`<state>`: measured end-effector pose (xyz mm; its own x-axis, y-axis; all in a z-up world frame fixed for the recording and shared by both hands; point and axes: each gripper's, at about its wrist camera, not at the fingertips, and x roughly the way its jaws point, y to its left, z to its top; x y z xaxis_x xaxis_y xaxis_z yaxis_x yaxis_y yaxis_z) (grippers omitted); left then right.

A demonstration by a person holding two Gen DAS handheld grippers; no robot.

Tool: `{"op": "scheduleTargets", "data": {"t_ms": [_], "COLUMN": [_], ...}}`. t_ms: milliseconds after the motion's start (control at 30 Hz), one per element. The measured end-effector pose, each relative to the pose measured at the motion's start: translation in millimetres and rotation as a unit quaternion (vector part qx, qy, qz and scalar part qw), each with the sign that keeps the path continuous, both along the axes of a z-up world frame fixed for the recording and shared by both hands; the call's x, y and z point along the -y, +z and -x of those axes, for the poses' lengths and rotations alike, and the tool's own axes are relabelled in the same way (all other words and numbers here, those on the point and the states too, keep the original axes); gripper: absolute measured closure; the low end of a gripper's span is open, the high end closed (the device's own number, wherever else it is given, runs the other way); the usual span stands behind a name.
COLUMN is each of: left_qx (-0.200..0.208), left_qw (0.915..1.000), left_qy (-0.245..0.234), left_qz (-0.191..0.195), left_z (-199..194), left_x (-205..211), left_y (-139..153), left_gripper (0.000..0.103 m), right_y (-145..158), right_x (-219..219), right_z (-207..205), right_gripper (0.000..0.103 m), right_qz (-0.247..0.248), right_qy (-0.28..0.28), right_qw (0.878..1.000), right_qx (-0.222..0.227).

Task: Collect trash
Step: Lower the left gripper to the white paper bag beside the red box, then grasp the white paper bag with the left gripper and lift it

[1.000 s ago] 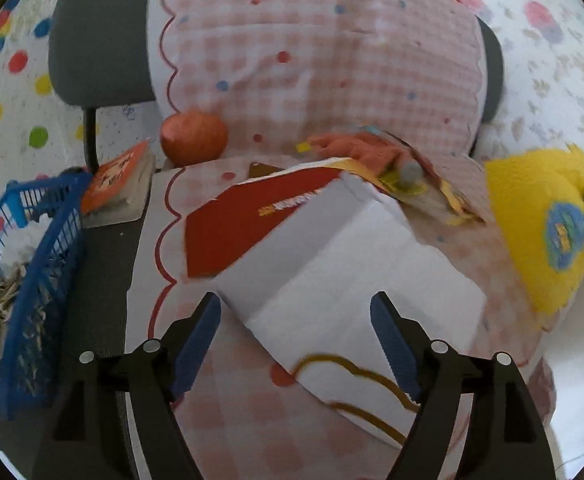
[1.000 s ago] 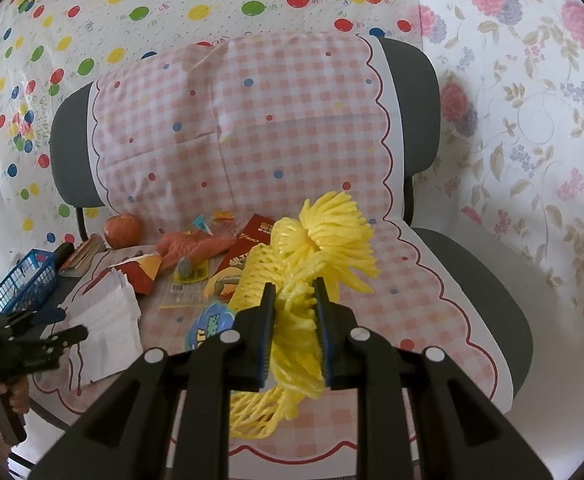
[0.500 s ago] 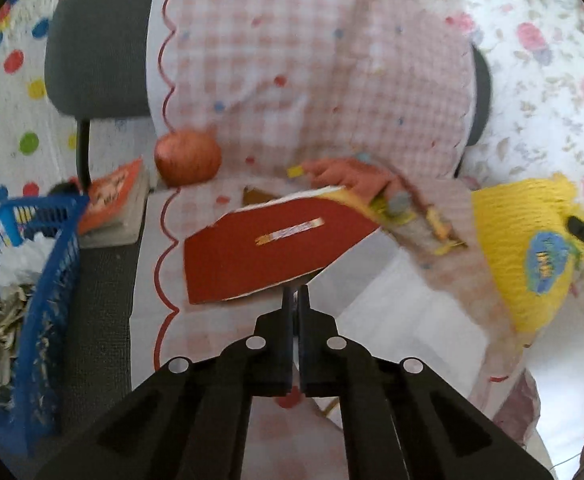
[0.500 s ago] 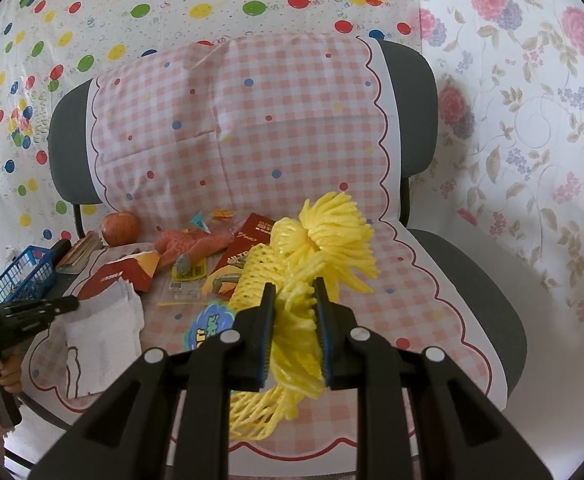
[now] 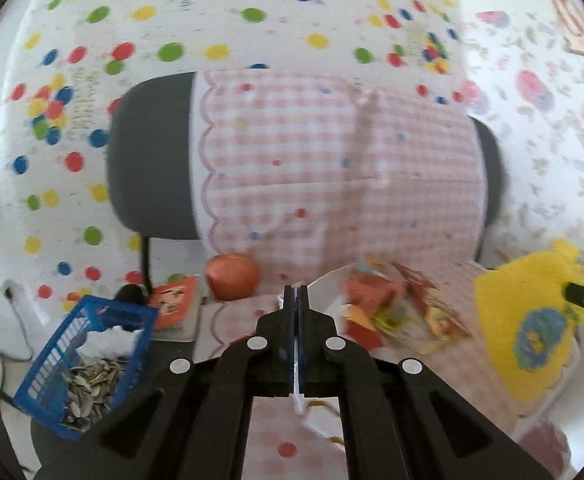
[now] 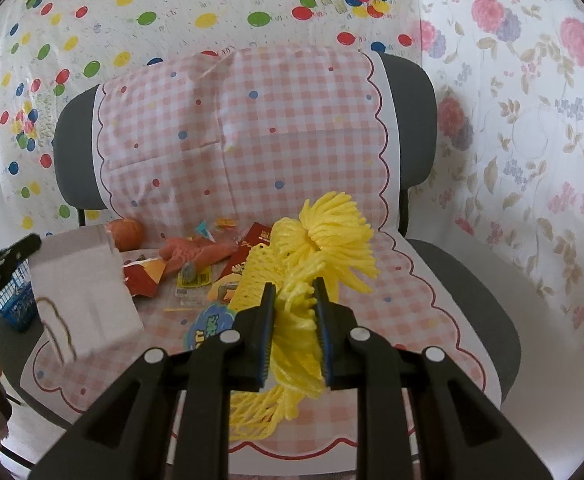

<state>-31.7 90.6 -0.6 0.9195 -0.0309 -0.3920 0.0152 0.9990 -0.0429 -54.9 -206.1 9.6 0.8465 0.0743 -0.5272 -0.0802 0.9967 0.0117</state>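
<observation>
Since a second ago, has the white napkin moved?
Yes. The white napkin, pinched in the left gripper, has lifted off the checked seat cover, hanging toward the blue basket.

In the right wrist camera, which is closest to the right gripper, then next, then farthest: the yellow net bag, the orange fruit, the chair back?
1. Yellow net bag: clamped in the right gripper.
2. Orange fruit: farther back, at the left.
3. Chair back: farthest, upright behind everything.
</observation>
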Motion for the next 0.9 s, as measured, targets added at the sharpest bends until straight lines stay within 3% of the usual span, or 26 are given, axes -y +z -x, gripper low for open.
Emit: {"op": "scheduleTargets", "data": {"t_ms": [100,267,433,500,567,600,667,733,800,900], "left_qx": [-0.006,-0.036,-0.085,-0.101,-0.097,-0.097,-0.1,-0.098,-0.106,-0.142], "left_qw": [0.9999,0.9969,0.9811,0.9741,0.9728,0.9666,0.9622,0.9671,0.9725,0.9733], "left_qy": [0.014,-0.069,-0.168,-0.198,-0.208,-0.233,-0.249,-0.233,-0.207,-0.179], "left_qz": [-0.005,0.005,0.042,0.04,0.034,0.045,0.047,0.031,0.016,-0.017], "left_z": [4,18,17,18,24,28,31,31,29,19], "left_x": [-4,7,24,33,39,41,46,50,50,57], "left_y": [-14,-40,-55,-59,-59,-58,-57,-57,-61,-75], "left_gripper": [0.102,0.099,0.095,0.082,0.055,0.053,0.052,0.047,0.036,0.034], "right_y": [1,-1,-3,-3,-3,-4,-4,-3,-1,0], "right_x": [-1,-5,-11,-11,-11,-11,-11,-11,-8,-5], "right_z": [0,-3,-1,0,1,1,2,4,4,6], "right_gripper": [0.084,0.084,0.084,0.084,0.084,0.084,0.084,0.084,0.084,0.084], "right_qz": [0.002,0.004,0.005,0.005,0.002,0.003,0.001,-0.001,-0.002,-0.002], "right_qy": [0.002,0.01,0.019,0.018,0.016,0.016,0.012,0.01,0.008,0.006], "right_qw": [1.0,1.0,1.0,1.0,1.0,1.0,1.0,1.0,1.0,1.0], "right_qx": [0.0,-0.003,-0.007,-0.007,-0.007,-0.007,-0.007,-0.006,-0.004,0.0]}}
